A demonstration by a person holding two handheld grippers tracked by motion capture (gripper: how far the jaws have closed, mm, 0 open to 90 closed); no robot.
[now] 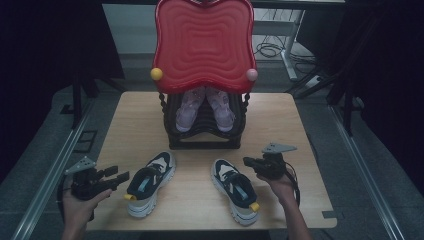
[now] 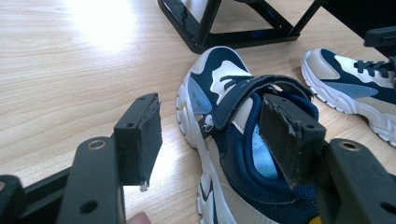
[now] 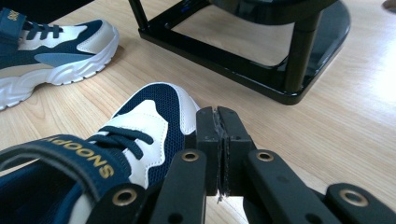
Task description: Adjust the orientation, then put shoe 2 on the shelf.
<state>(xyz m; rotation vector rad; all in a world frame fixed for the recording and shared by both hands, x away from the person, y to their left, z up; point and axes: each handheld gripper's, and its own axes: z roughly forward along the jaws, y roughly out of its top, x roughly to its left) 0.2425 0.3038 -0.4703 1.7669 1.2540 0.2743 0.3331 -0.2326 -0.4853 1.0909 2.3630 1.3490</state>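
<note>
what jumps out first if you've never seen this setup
The big red wavy tray standing upright on top of the black rack at the table's far side, with a pink pair of shoes tucked beneath it. Nearer the person, two navy and white sneakers lie on the wooden table, between the open left gripper and the shut right gripper.

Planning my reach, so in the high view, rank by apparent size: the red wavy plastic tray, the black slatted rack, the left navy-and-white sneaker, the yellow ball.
1. Red wavy plastic tray, though it sits higher and nearer the camera.
2. Black slatted rack, partly hidden under the tray.
3. Left navy-and-white sneaker.
4. Yellow ball, clearly smallest.
</note>
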